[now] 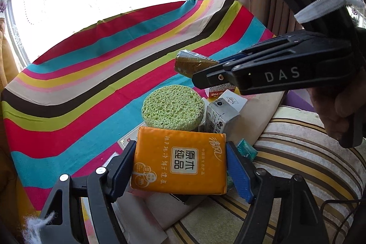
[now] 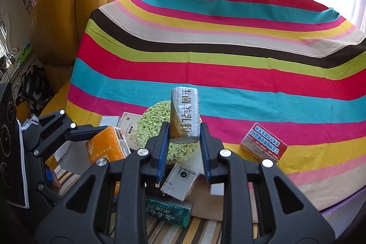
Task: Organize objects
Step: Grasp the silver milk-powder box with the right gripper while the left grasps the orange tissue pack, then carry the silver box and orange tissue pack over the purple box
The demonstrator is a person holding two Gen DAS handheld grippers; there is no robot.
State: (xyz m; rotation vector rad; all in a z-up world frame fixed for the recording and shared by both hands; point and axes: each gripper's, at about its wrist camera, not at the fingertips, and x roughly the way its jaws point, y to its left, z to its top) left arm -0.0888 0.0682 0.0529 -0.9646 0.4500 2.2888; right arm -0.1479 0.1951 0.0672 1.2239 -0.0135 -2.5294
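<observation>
My left gripper [image 1: 180, 166] clamped the orange tissue pack [image 1: 179, 161]; my right gripper [image 2: 184, 141] pinched the silver-gold sachet [image 2: 184, 112] above the green sponge [image 2: 157, 129], over the striped cloth [image 2: 228, 61].

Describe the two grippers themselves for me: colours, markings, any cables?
Both are black plastic with silver screws and blue finger pads. The right gripper carries white "DAS" lettering, a white strap around its handle and a green light above. The left gripper has white fluff near its base. A thin black cable trails nearby.
</observation>
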